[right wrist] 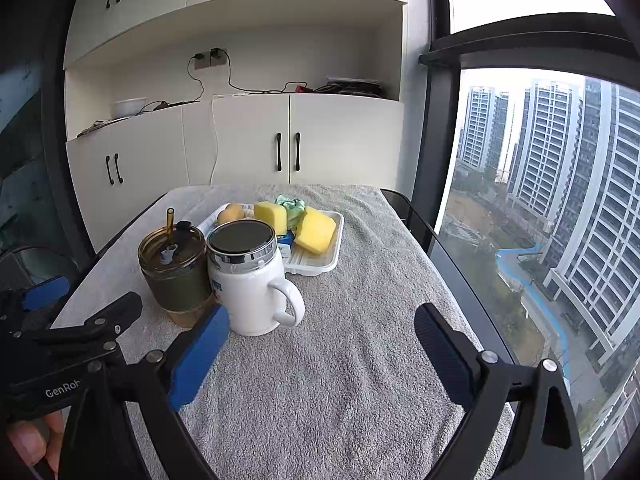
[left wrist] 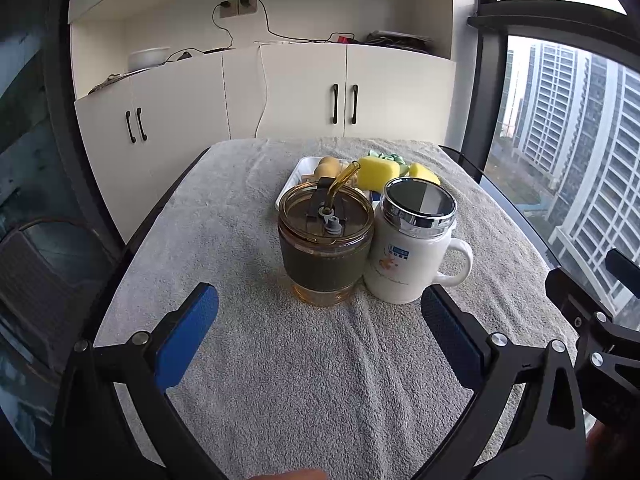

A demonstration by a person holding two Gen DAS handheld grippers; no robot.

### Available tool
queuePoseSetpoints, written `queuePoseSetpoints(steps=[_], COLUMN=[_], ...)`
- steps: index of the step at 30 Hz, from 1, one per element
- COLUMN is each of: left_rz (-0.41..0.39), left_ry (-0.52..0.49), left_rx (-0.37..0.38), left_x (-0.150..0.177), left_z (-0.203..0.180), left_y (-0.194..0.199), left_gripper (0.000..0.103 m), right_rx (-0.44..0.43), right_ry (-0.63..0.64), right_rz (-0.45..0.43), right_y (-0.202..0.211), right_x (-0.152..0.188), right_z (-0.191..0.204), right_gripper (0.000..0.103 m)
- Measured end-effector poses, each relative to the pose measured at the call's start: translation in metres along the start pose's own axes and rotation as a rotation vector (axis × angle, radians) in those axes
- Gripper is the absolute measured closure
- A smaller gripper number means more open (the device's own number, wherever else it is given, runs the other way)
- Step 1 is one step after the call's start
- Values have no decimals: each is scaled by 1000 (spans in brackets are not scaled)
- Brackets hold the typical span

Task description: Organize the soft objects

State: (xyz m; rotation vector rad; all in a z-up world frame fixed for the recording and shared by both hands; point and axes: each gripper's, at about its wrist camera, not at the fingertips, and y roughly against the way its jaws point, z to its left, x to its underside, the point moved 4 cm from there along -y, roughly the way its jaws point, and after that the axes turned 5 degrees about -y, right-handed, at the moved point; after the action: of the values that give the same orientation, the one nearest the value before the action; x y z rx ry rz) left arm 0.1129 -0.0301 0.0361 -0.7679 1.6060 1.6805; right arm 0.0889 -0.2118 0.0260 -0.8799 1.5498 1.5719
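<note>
Both the left claw (left wrist: 320,324) and the right claw (right wrist: 322,340) hang spread wide and empty above a towel-covered counter (right wrist: 360,380). Two yellow sponges (right wrist: 316,230) lie in a white tray (right wrist: 320,268) just behind a white mug (right wrist: 248,284). An amber tumbler (right wrist: 174,272) touches the mug's left side.

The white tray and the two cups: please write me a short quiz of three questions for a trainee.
1. True or false: the left gripper holds a yellow sponge.
2. Which cup has a straw? A) the amber glass cup B) the white mug
3. Fill in: the sponges lie in the white ____.

Key: 1 false, both the left gripper and the right gripper are open and hold nothing. 2 A. 3 tray.
</note>
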Motion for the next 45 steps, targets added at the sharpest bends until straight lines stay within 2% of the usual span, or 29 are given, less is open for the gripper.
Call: queuePoseSetpoints(steps=[45], left_rz=[2], left_ry=[10], left_rx=[9], left_x=[1], left_z=[2], left_y=[-2], left_gripper=[0], right_rx=[-19], right_ry=[9], right_rz=[14], right_y=[-5], right_x=[1], right_z=[-3], right_gripper=[7])
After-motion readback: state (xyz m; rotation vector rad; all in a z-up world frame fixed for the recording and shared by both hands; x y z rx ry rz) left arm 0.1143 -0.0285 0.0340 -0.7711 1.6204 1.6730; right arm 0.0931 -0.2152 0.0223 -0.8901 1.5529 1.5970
